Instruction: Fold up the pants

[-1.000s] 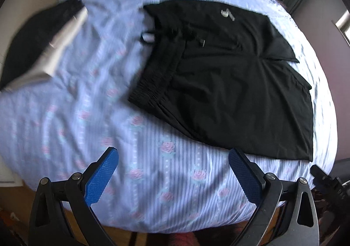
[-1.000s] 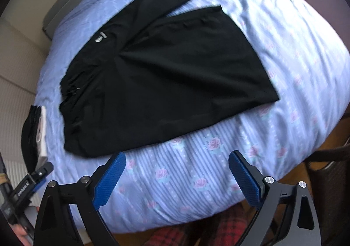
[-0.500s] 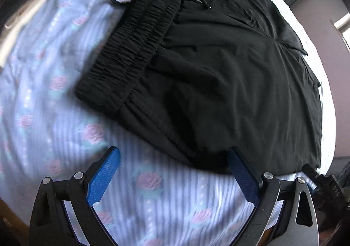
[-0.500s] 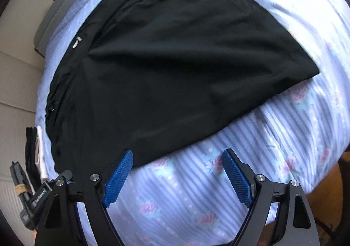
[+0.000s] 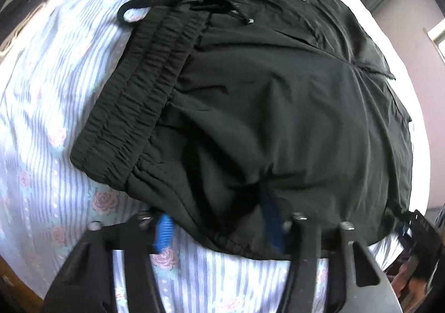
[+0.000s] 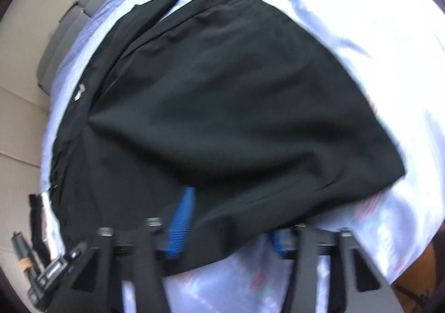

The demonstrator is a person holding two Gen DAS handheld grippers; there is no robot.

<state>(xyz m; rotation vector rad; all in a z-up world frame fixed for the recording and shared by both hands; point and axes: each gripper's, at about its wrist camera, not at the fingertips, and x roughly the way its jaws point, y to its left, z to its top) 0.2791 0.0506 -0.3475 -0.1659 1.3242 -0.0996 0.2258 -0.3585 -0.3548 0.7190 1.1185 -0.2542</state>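
The black pants (image 5: 264,107) lie spread on a floral striped bedsheet (image 5: 41,123), elastic waistband (image 5: 130,107) to the left with a drawstring loop. My left gripper (image 5: 219,218) straddles the near edge of the pants by the waistband, blue pads partly under and over the cloth, jaws narrowing on it. In the right wrist view the pants (image 6: 236,107) fill the frame. My right gripper (image 6: 230,218) straddles the near edge of the leg cloth, one blue fingertip (image 6: 180,218) on top, the other half hidden by the hem.
Another folded dark garment with a pale lining (image 5: 25,15) lies at the far left of the bed. The bed's near edge and wooden frame (image 6: 417,263) show at the lower right. A padded headboard (image 6: 25,123) is on the left.
Both grippers moved forward and down onto the near edge of the pants. Their jaws, wide open before, have closed in around the cloth.
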